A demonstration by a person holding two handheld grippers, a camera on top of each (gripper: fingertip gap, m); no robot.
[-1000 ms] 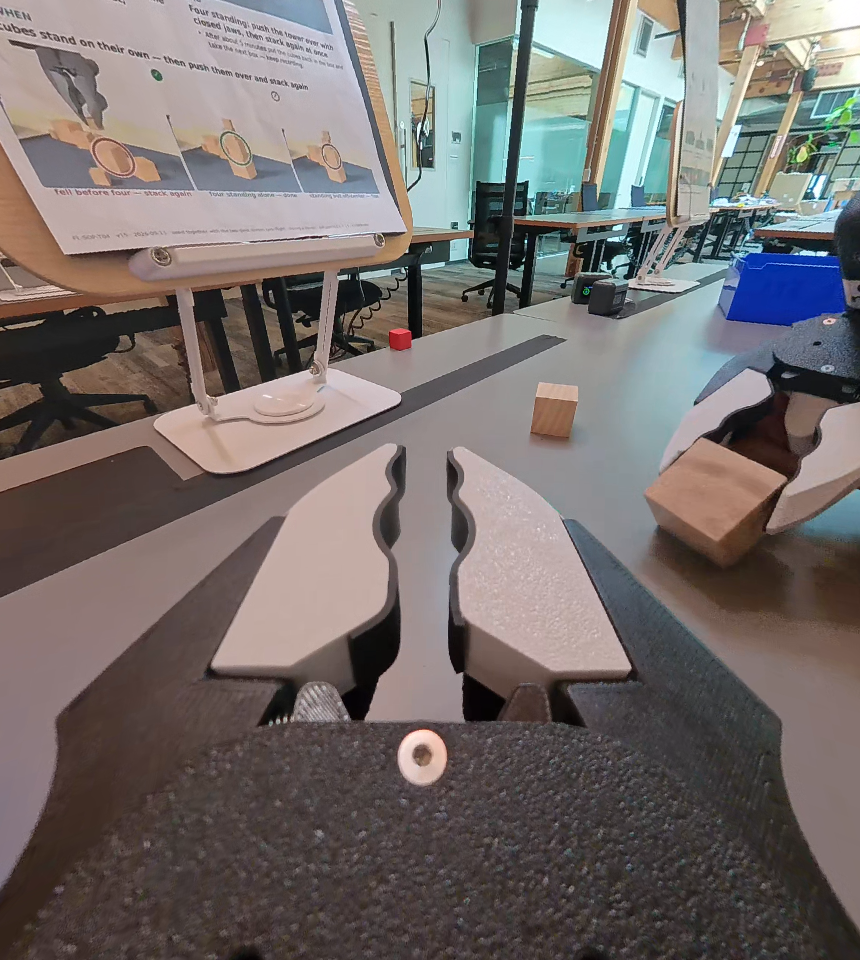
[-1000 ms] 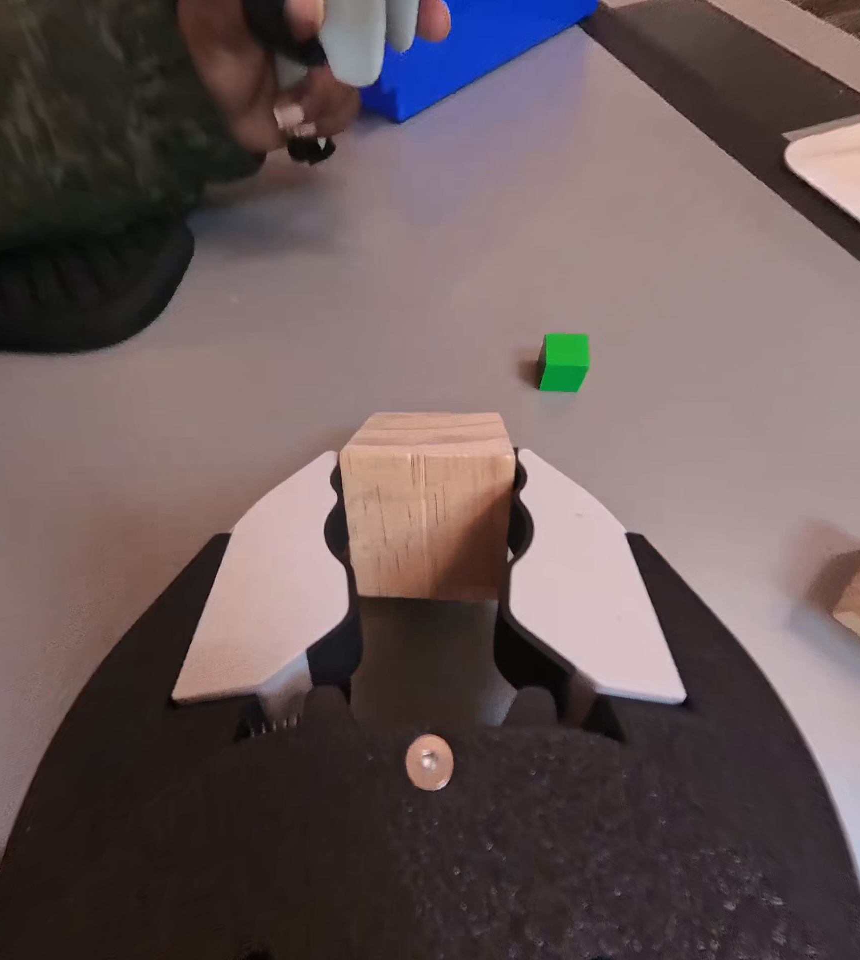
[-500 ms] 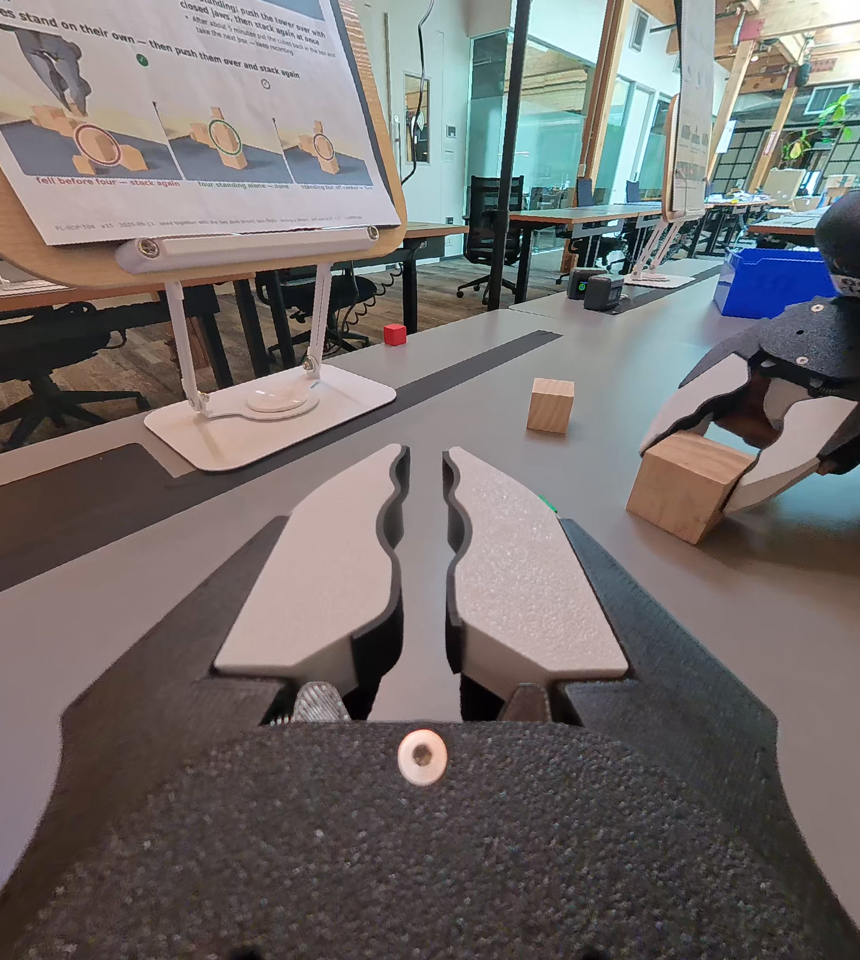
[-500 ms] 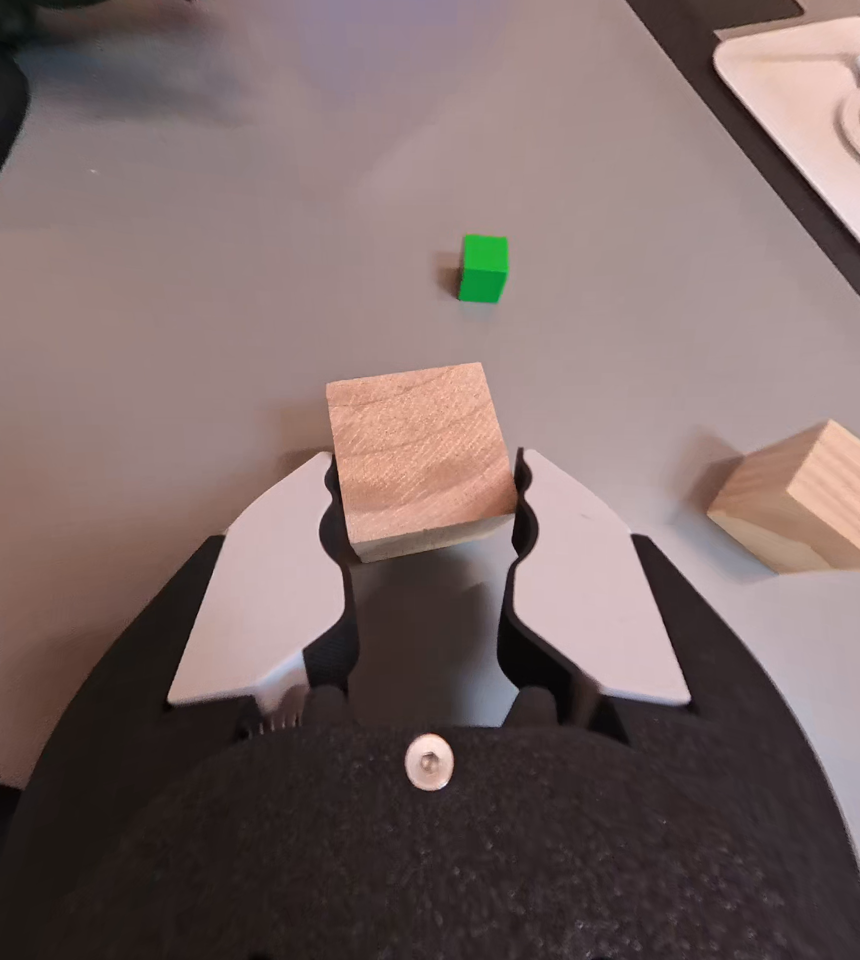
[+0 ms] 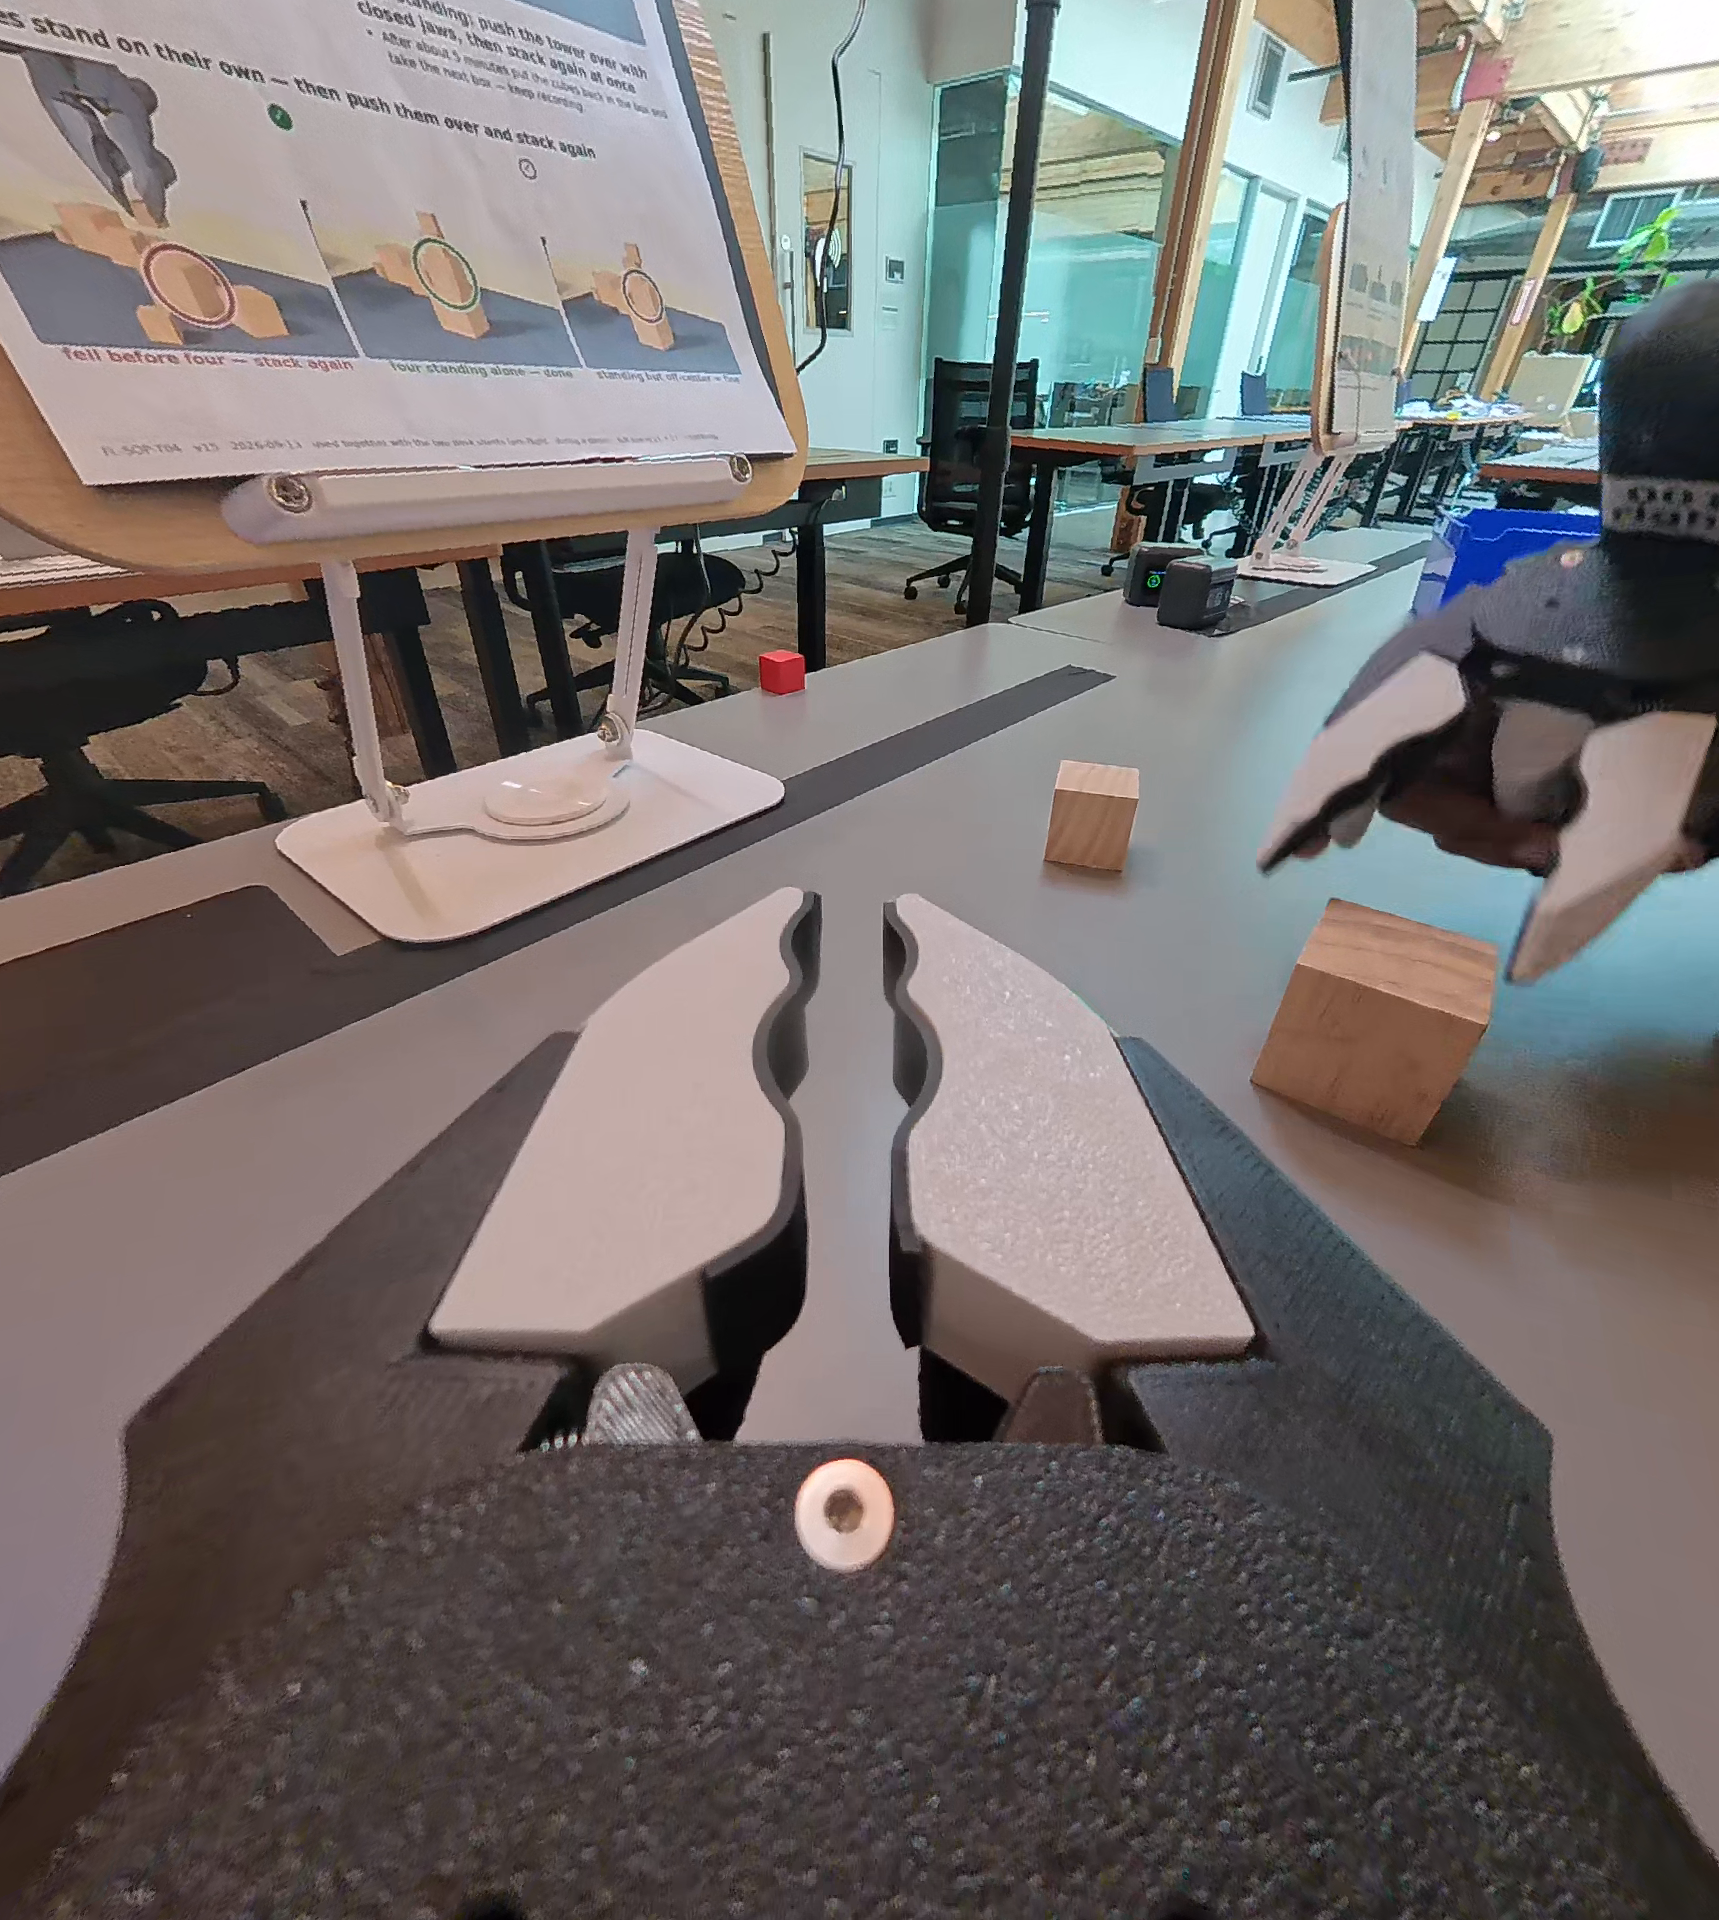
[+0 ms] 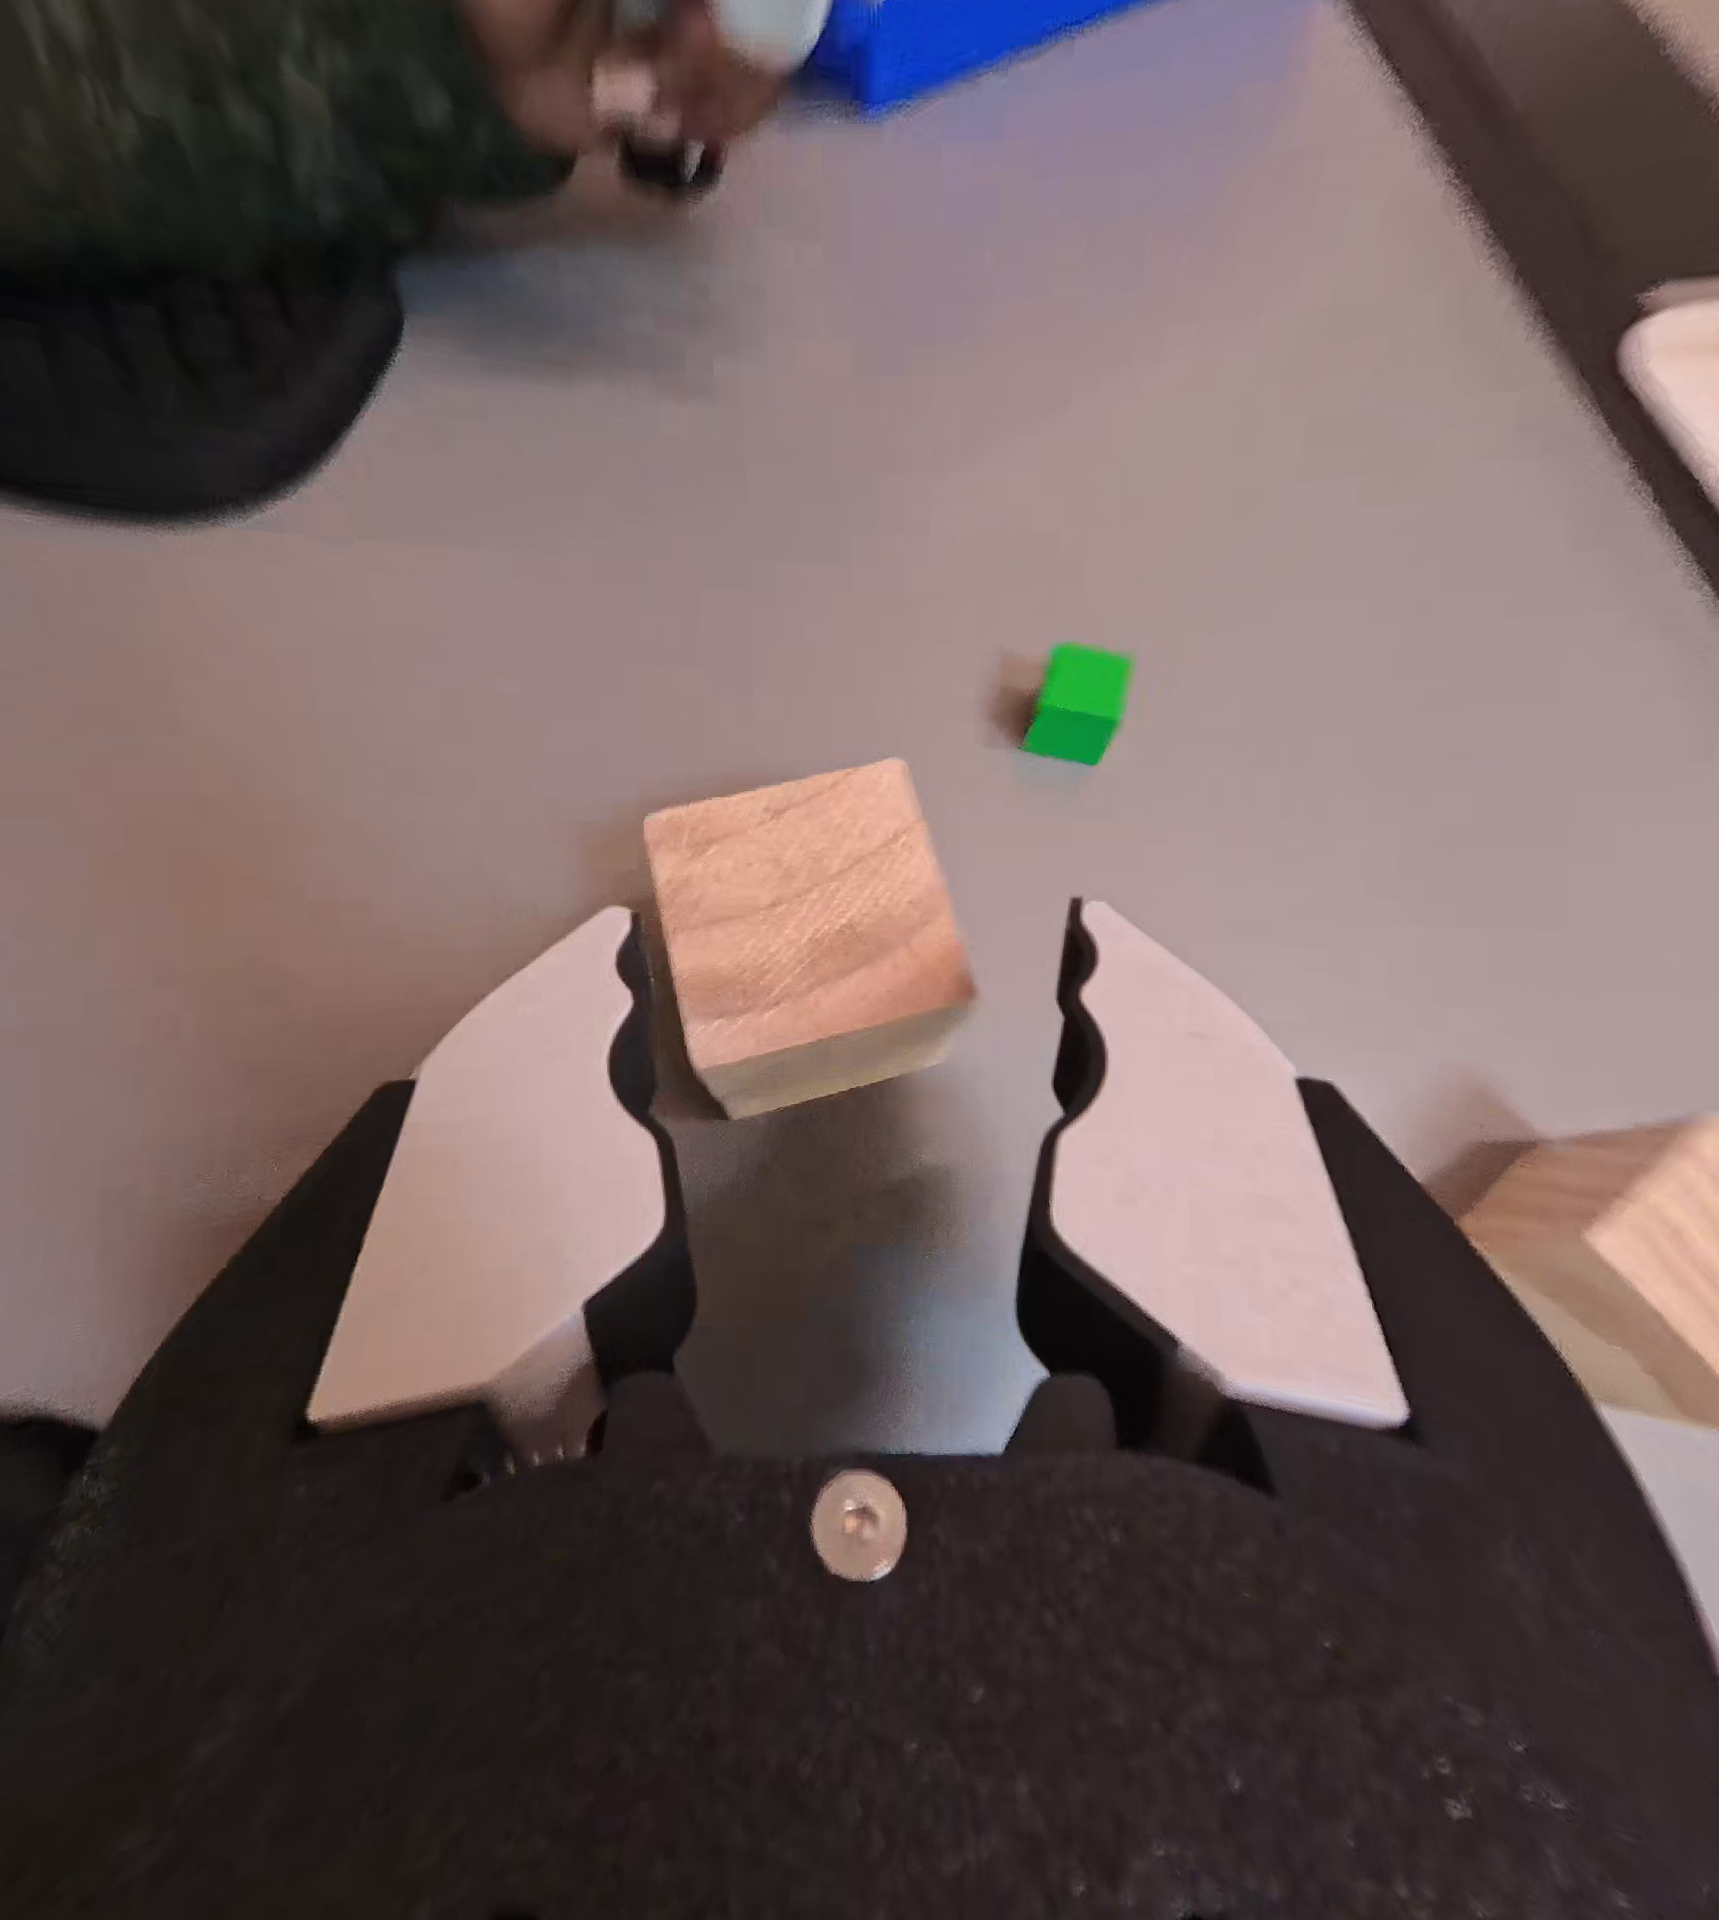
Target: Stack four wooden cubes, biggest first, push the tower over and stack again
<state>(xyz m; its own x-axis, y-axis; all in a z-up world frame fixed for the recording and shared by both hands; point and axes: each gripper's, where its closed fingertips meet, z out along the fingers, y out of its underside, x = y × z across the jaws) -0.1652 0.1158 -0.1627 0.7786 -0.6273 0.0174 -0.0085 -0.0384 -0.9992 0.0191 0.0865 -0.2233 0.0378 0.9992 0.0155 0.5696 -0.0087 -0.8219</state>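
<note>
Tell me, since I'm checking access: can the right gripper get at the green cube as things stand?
Probably yes: the right gripper is open, with bare table leading to the green cube; only the wooden cube sits between its fingers.

Bright daylight, motion blur, fisheye edges

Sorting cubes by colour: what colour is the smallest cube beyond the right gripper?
Green, clearest in the right wrist view.

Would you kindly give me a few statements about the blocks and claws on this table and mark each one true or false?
1. The right claw is clamped on the large wooden block. False: its jaws are spread and the block sits on the table.
2. The left claw holds nothing. True.
3. A green cube lies beyond the large block. True.
4. The red cube is stacked on the small wooden block. False: they stand apart.
</note>
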